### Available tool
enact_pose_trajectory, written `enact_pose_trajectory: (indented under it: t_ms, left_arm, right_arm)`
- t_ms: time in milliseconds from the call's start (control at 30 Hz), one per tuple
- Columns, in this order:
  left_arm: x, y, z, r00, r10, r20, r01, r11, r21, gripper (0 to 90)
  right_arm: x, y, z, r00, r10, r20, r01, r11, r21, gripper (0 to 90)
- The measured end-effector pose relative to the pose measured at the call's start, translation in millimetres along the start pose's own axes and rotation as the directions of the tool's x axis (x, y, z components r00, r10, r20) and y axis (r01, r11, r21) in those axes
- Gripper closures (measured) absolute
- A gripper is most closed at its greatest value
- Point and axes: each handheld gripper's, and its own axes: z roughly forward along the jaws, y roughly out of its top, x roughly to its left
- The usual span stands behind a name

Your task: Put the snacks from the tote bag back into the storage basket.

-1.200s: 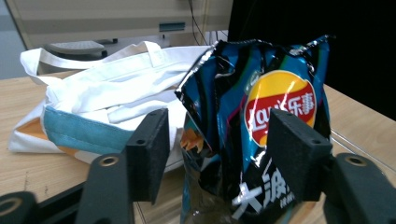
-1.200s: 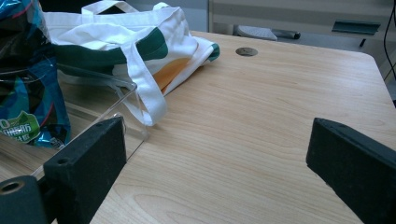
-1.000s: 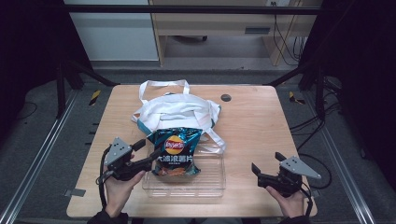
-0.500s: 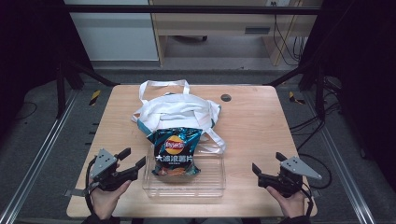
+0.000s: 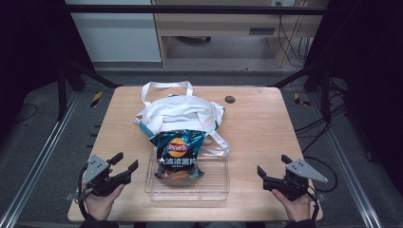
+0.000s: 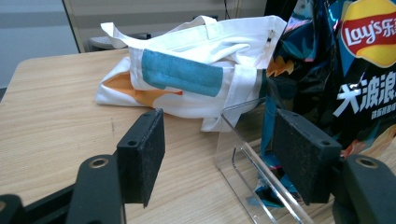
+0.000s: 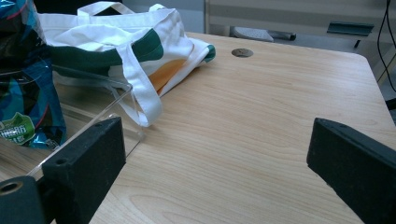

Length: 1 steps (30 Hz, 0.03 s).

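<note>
Chip bag leans in the clear tray against the tote bag mid-table, left gripper and right gripper flanking it, jaws spread and empty, probably staged for a grab.

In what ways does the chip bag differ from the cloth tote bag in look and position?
The chip bag is glossy and dark blue with a printed logo; the tote bag is soft white cloth with teal and orange patches. The chip bag's lower part sits in the clear tray; the tote bag lies crumpled on the table behind the tray. The chip bag's top leans against the tote bag. Neither is held by a hand-held gripper.
</note>
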Motion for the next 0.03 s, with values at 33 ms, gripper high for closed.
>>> enact_pose_trajectory:
  t_ms: [33]
  left_arm:
    - [1.3, -0.6, 0.5, 0.9999, 0.014, -0.010, -0.014, 0.9999, 0.008, 34.9]
  right_arm:
    - [0.0, 0.0, 0.0, 1.0000, -0.001, -0.001, 0.001, 1.000, 0.000, 4.7]
